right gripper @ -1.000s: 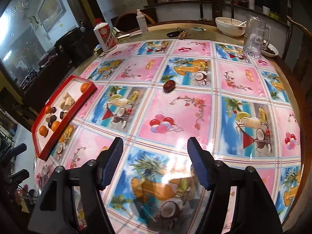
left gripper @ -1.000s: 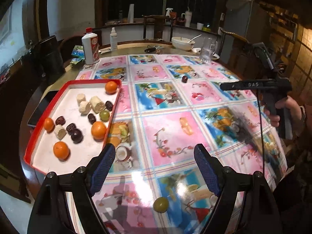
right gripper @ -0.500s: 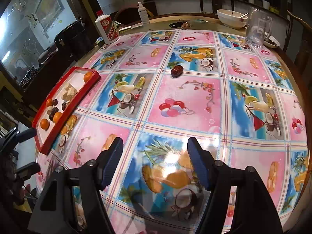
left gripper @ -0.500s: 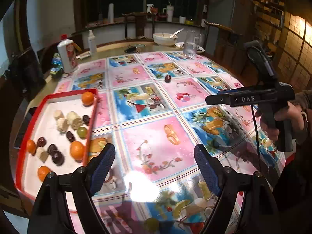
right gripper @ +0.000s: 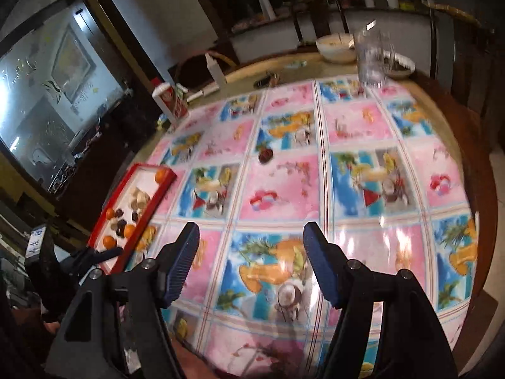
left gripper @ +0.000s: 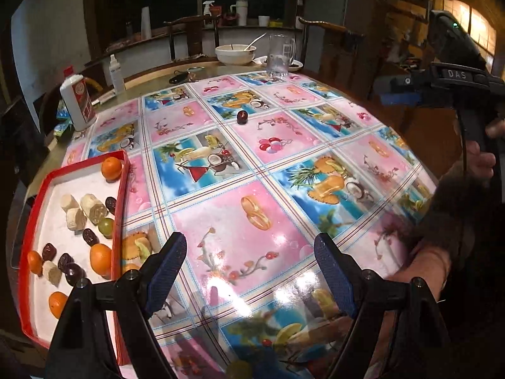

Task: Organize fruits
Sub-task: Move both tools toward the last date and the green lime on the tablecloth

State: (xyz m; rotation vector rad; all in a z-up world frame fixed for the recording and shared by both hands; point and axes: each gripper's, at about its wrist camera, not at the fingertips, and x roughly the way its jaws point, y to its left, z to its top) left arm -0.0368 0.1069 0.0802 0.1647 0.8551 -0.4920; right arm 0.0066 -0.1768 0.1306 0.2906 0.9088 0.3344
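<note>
Both grippers up off the table, nothing held. Left gripper [left gripper: 249, 271] hovers over the near part of the patterned tablecloth [left gripper: 240, 202], jaws spread wide with only cloth showing between the blue pads. Right gripper [right gripper: 251, 262] likewise held above the cloth, jaws spread, empty; seen from the left wrist it sits high at the right side of the table, a hand [left gripper: 483, 158] wrapped round its grip. Red tray [left gripper: 123, 186] lies at the left edge of the table, white inside. In it: an orange [left gripper: 111, 168] in the far corner, three pale cut chunks [left gripper: 82, 210] in a cluster below it, a green fruit [left gripper: 105, 225] against the right wall, a bigger orange [left gripper: 100, 257] nearer, and several dark date-like fruits [left gripper: 74, 273] scattered among them, with more small oranges at the left wall and near end. One dark red fruit [left gripper: 242, 117] sits alone on the cloth, well beyond the tray, toward the far middle of the table; the right wrist view shows it [right gripper: 265, 155] too, blurred. A yellowish-green round thing [left gripper: 239, 369] shows at the very bottom between the left gripper's arms, too blurred to name. Far side of the table: white bowl [left gripper: 235, 54] with a spoon, clear glass mug [left gripper: 281, 55] just beside it, a white bottle with red cap [left gripper: 77, 98] at the left.
</note>
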